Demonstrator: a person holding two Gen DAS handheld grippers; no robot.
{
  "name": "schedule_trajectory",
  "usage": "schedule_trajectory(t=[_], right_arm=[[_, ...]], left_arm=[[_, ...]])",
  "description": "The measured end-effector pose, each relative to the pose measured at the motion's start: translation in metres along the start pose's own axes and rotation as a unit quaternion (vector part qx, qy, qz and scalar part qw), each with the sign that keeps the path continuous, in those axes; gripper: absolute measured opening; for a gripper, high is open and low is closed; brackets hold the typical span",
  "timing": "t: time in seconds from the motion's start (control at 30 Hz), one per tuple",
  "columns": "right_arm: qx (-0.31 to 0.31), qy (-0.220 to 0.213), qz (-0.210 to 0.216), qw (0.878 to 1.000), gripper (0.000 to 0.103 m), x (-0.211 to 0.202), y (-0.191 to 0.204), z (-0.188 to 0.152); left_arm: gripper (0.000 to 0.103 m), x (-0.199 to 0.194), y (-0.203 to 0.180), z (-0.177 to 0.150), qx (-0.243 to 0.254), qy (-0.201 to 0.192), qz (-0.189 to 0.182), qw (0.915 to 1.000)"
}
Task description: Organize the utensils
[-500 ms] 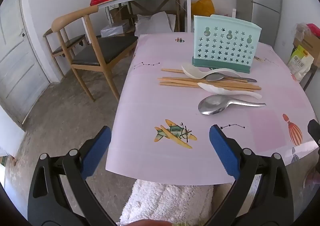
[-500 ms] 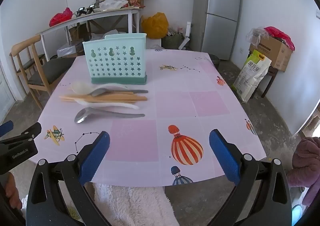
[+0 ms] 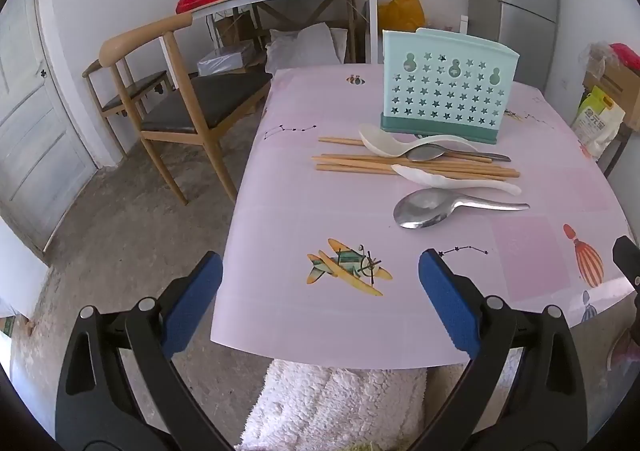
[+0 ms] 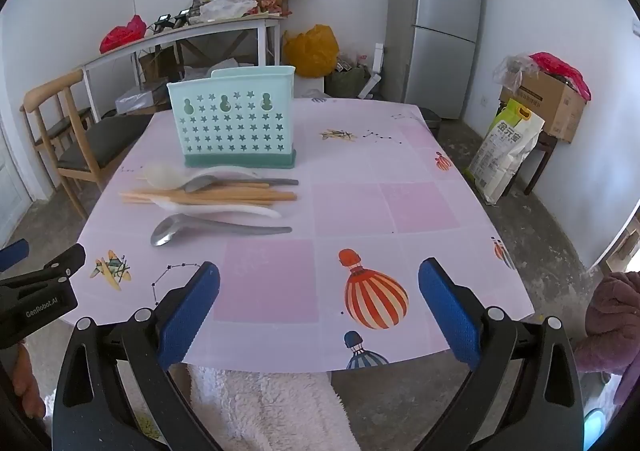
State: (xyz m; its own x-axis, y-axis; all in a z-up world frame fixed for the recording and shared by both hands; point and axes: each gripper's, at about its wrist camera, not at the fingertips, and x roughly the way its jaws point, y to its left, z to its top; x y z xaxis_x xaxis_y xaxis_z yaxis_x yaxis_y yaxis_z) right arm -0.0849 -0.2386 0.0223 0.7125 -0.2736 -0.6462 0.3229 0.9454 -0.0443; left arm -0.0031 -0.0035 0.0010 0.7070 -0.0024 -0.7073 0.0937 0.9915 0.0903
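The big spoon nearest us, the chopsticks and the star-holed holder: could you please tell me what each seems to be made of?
Big spoon: probably stainless steel; grey, glossy, with bright reflections in its bowl.
Chopsticks: likely wood or bamboo; matte, pale tan sticks.
Holder: most likely moulded plastic; smooth mint-green walls with cut-out stars and a darker teal base.

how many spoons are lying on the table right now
4. A large metal spoon lies nearest; a white spoon lies across the chopsticks; a small metal spoon and another white spoon lie by the holder. None seems hidden.
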Motion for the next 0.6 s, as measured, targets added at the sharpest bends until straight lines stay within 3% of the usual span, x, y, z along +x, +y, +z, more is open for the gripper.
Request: schedule_trajectory(t=[0.6], right_arm=[[0.003, -0.002, 0.004, 1.000, 0.097, -0.0014, 0.0006, -0.0006]], left_arm=[[0.095, 0.0047, 0.0020, 0.0002, -0.002, 0.000, -0.001, 1.0000]])
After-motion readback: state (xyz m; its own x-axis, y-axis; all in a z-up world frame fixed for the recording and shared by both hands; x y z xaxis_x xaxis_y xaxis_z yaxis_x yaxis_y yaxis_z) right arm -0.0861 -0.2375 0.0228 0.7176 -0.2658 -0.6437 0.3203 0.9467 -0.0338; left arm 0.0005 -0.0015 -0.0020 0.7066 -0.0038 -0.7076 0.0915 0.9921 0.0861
